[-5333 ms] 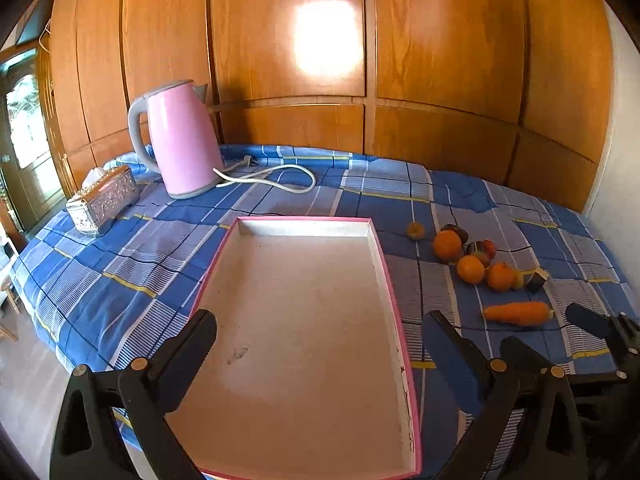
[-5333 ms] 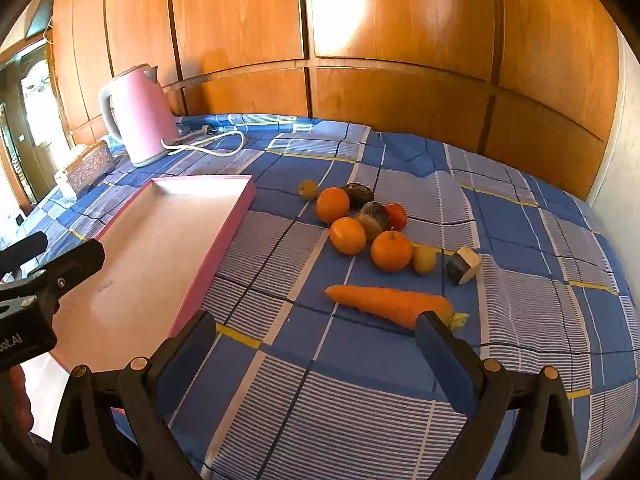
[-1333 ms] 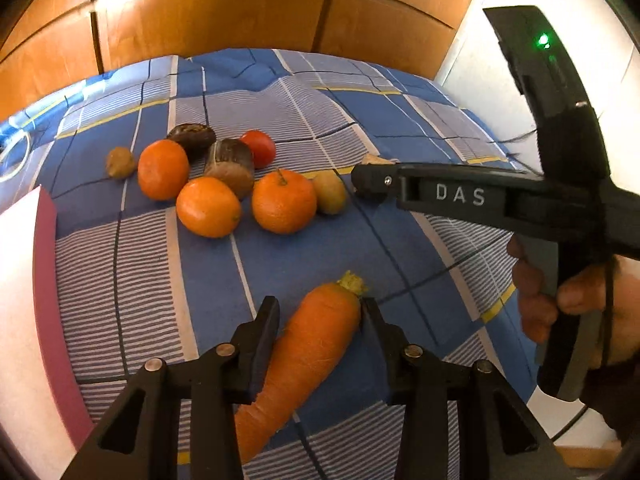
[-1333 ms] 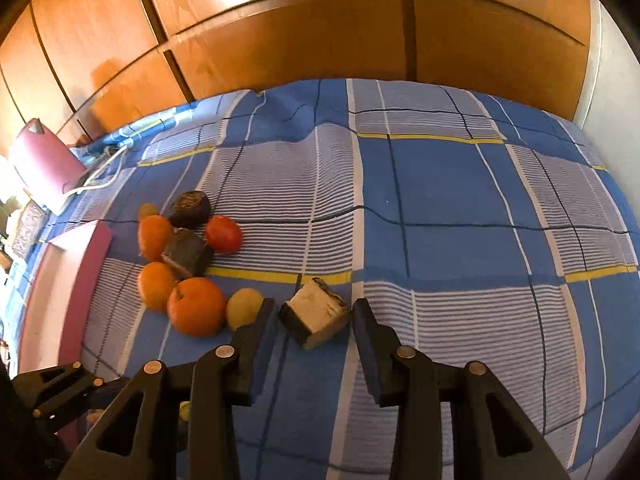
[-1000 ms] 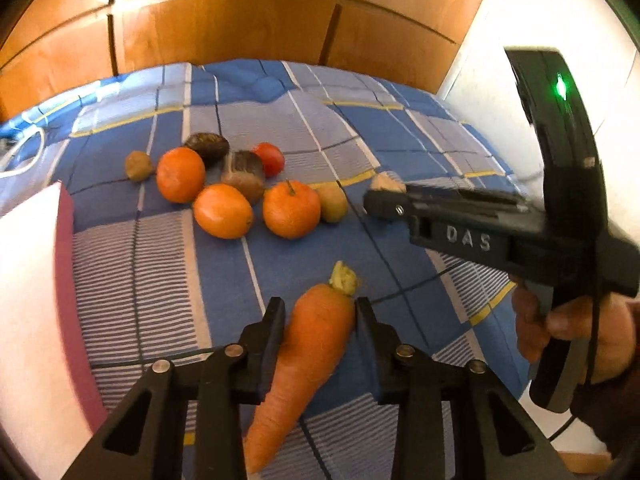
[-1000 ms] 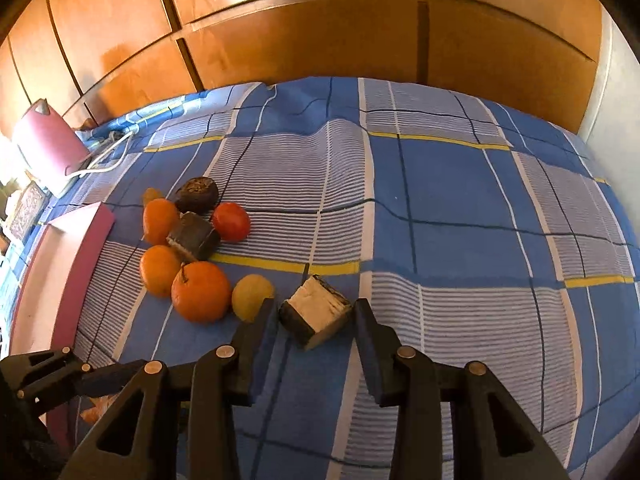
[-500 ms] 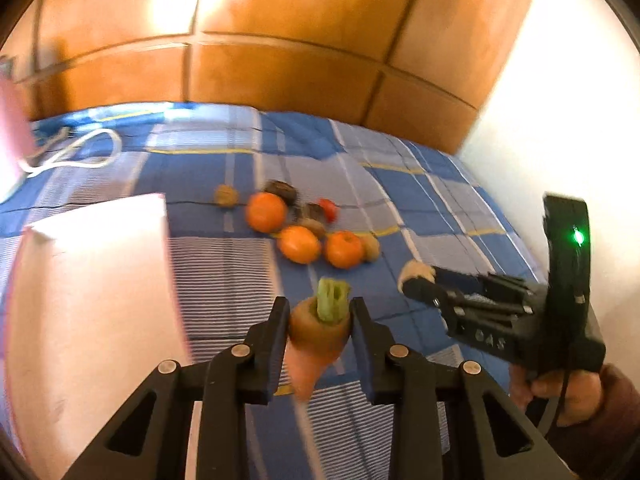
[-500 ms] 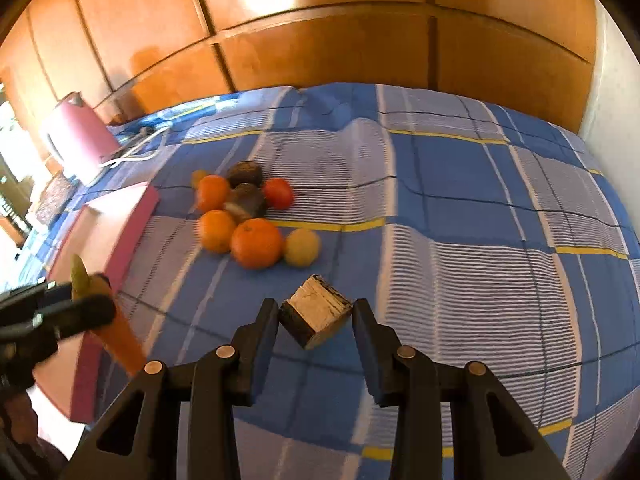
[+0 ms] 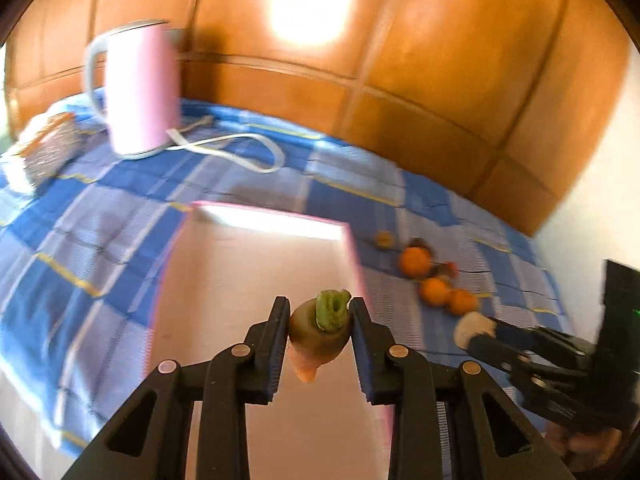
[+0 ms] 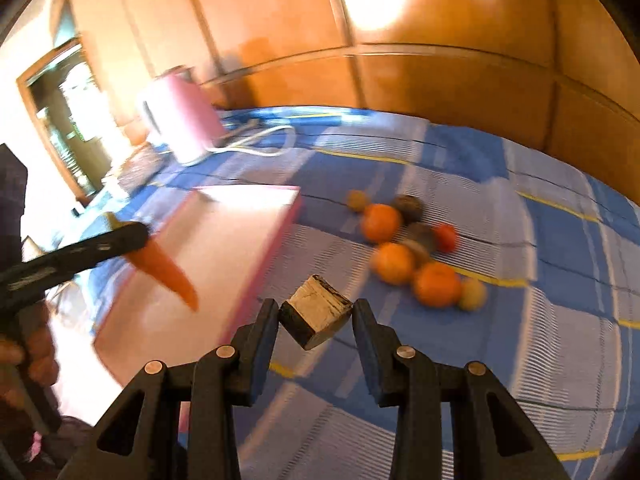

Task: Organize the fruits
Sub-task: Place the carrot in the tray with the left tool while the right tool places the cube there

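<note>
The left gripper (image 9: 320, 330) clamps a carrot (image 9: 319, 334) by its thick end above the pink tray (image 9: 256, 216), green stub up, tip hanging down; the right gripper (image 10: 315, 320), raised over the blue cloth (image 10: 520, 208), pinches a cut wedge (image 10: 316, 316) beside the tray.

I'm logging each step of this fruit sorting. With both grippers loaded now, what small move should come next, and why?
Probably lower the left gripper and release. It is shut on the orange carrot, which hangs tip-down over the pink-rimmed tray. The right gripper, shut on the pale cut chunk with dark rind, is over the blue checked cloth beside the tray.
</note>
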Demonstrator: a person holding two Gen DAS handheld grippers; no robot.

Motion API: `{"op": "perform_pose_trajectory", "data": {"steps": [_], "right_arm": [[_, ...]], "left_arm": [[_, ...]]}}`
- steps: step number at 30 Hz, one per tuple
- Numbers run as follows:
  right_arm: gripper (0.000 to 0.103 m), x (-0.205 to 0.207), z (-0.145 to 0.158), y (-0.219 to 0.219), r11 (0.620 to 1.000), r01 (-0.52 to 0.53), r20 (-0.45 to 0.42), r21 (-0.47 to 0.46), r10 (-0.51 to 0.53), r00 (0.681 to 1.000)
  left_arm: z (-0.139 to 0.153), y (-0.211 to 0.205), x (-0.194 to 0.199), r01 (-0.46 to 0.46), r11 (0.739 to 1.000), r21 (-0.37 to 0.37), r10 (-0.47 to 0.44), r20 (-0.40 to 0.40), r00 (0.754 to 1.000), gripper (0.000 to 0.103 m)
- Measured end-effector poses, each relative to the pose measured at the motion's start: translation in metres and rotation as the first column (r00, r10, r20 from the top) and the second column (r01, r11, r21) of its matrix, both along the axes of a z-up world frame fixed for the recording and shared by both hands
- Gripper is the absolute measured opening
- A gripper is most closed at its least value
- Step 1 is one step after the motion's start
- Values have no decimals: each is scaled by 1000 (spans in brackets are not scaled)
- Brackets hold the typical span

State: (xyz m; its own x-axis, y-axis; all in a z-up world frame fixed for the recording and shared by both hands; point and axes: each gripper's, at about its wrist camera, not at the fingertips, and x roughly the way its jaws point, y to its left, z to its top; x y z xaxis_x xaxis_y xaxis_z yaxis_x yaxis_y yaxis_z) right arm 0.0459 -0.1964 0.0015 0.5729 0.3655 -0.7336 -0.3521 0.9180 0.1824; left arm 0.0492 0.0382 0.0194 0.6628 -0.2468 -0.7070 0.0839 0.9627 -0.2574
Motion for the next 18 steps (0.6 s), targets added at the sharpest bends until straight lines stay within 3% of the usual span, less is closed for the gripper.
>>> {"op": "perform_pose_trajectory", "data": {"steps": [3,9,18], "right_arm": [[38,3,1,31,996,-88,-21,12,88,996],[38,12,-13,83,977,-209,-63,-44,206,976],[39,25,-29,114,973,-221,-86,-62,216,973]], "left_arm": [[-9,16,-3,-79,997,25,80,-20,997,32],[-13,31,-12,-151,987,48,152,-14,988,56],[-10,33,-21,-178,982,65,178,4,984,64]]}}
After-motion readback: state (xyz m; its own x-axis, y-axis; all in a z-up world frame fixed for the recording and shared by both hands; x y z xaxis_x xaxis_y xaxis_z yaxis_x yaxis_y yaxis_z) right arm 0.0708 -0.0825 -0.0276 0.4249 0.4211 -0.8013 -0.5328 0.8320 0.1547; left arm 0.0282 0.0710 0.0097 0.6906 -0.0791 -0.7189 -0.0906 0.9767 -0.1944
